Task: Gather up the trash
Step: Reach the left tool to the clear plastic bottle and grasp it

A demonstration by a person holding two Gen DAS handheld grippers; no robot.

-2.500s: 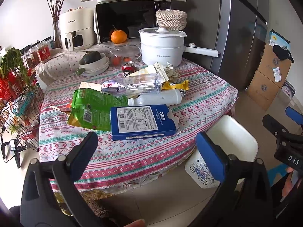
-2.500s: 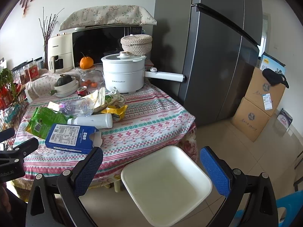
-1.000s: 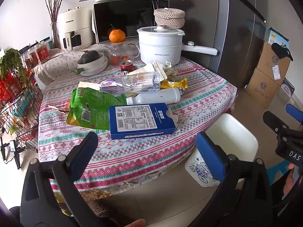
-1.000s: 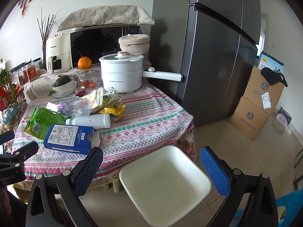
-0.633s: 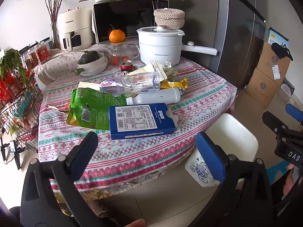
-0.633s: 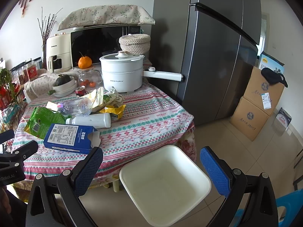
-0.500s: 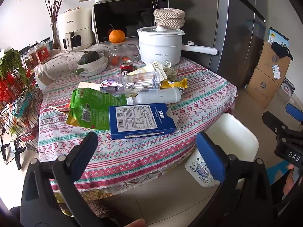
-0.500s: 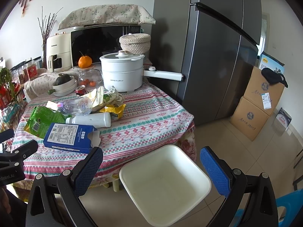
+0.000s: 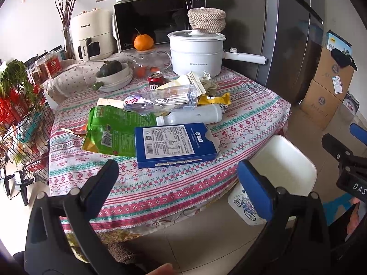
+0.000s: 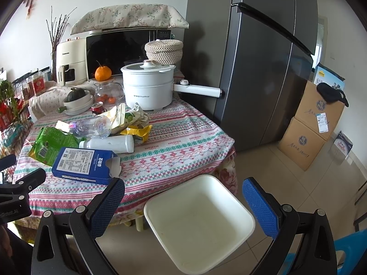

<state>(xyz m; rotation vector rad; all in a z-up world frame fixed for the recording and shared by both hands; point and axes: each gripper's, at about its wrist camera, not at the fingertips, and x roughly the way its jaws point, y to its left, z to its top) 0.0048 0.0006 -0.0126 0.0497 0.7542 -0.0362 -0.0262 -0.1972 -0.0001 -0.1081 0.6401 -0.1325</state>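
Trash lies on the patterned tablecloth (image 9: pixel 247 119): a blue carton (image 9: pixel 174 142) (image 10: pixel 84 162), a green snack bag (image 9: pixel 112 130), a white bottle (image 9: pixel 192 116) (image 10: pixel 110 143), a clear plastic bottle (image 9: pixel 160 100), a yellow wrapper (image 9: pixel 215 99) and crumpled wrappers (image 10: pixel 135 116). A white bin (image 10: pixel 199 224) (image 9: pixel 284 162) stands on the floor by the table's near right edge. My left gripper (image 9: pixel 179 181) is open and empty, short of the table edge. My right gripper (image 10: pixel 183 204) is open and empty above the bin.
At the back of the table stand a white electric pot (image 9: pixel 197 52), a red can (image 9: pixel 156 80), a bowl with a squash (image 9: pixel 112 71), a glass teapot (image 9: pixel 149 61) and a microwave (image 9: pixel 156 20). A grey fridge (image 10: pixel 263 57) and cardboard boxes (image 10: pixel 314 123) are right. A wire rack (image 9: pixel 18 119) is left.
Both grippers have drifted very slightly; the scene barely shifts. Nothing was taken hold of or let go.
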